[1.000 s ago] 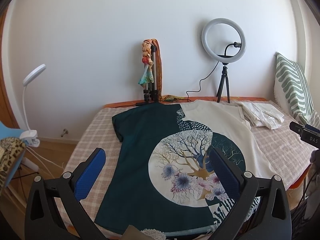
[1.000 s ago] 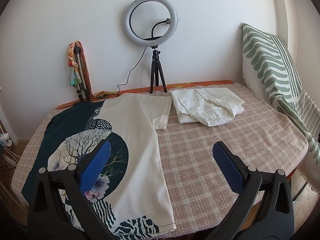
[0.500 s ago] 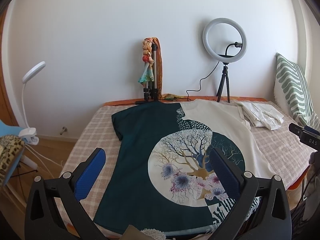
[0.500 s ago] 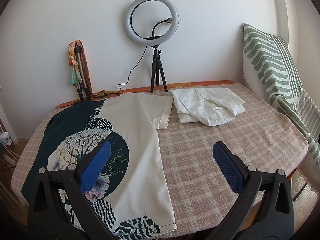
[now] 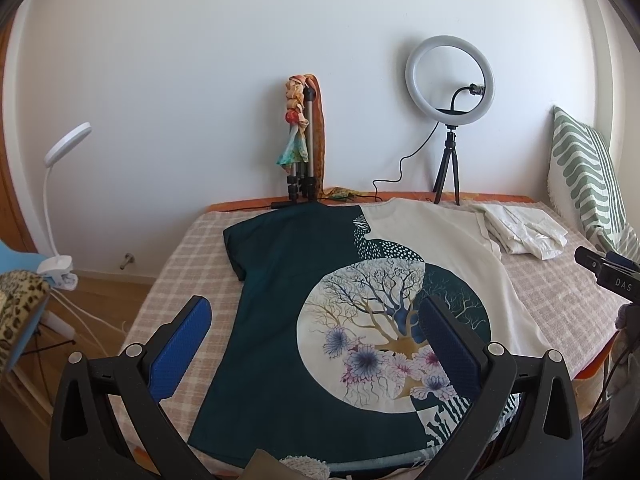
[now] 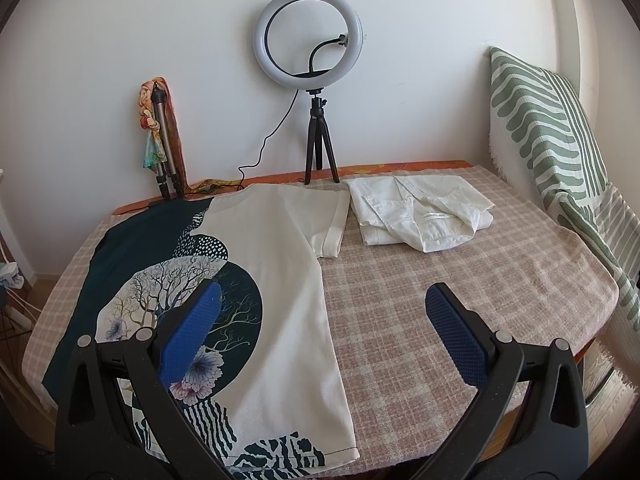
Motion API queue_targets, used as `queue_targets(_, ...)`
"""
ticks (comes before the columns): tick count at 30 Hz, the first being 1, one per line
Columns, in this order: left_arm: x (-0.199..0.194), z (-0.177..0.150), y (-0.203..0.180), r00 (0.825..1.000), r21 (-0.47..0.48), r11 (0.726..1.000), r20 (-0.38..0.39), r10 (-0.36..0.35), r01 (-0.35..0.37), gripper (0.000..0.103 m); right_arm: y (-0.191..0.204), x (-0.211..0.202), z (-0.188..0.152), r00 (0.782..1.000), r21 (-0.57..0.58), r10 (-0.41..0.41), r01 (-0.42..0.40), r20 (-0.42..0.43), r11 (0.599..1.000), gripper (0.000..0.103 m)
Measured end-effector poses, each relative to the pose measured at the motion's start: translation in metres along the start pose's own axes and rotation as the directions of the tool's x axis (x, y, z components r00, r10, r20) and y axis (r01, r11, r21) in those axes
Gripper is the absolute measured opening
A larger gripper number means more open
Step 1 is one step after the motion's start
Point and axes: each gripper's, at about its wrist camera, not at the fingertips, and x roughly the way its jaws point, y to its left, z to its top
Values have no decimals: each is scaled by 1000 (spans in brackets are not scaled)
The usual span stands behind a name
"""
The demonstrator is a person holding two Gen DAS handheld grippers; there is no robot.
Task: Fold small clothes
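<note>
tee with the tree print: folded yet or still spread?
Spread. The tee lies flat on the table, both sleeves out, hem unfolded. Both grippers are open above it.

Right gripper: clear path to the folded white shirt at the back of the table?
Probably yes. The right gripper hangs open over bare checked tablecloth, and nothing stands between it and the folded white shirt. The printed teal and cream T-shirt lies off to its left.

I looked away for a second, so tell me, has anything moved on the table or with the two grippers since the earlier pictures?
Nothing visibly changed. The left gripper and right gripper hover open as before, holding nothing. The dark green and cream tree-print T-shirt lies spread flat on the checked tablecloth, and the folded white shirt sits beside it.
</note>
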Motion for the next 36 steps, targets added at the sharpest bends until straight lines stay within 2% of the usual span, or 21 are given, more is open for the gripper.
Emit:
queue_targets(5,2,0,6,1000,-13,1000,-20,-14,13,103,10,4,-2,1000,-3,14,-14,-2,1000,103)
queue_targets(9,4,-2,12,1000,-15,1000,-27,10,-10,103,16,3,2,1000,-10,31,-31,-5,999,103)
queue_targets(15,4,-7,36,999,-38,999,-35,5,-6,103,36,3,10,998,-28,67,-68,-11,997,103)
queue_targets(19,13,-15,61,996,-52,999,-88,-10,6,103,57,2,23,990,-73,137,-139,-28,988,103)
queue_targets(22,29,-28,84,984,-71,997,-178,-5,-8,103,83,4,39,980,-142,193,-197,-40,970,103)
queue_targets(23,33,-33,92,979,-83,996,-205,-7,-10,98,93,6,46,976,-160,212,-217,-49,963,103)
queue_targets(25,38,-45,109,970,-122,993,-242,-37,7,86,113,12,58,964,-184,257,-267,-74,946,103)
queue_targets(29,42,-65,130,956,-186,982,-277,-95,44,84,163,29,80,933,-232,337,-358,-129,904,103)
queue_targets(33,50,-73,136,945,-171,984,-312,-102,49,81,210,59,102,875,-181,426,-469,-231,864,103)
queue_targets(36,61,-80,142,927,-210,975,-347,-144,73,71,253,78,115,843,-196,461,-520,-278,832,103)
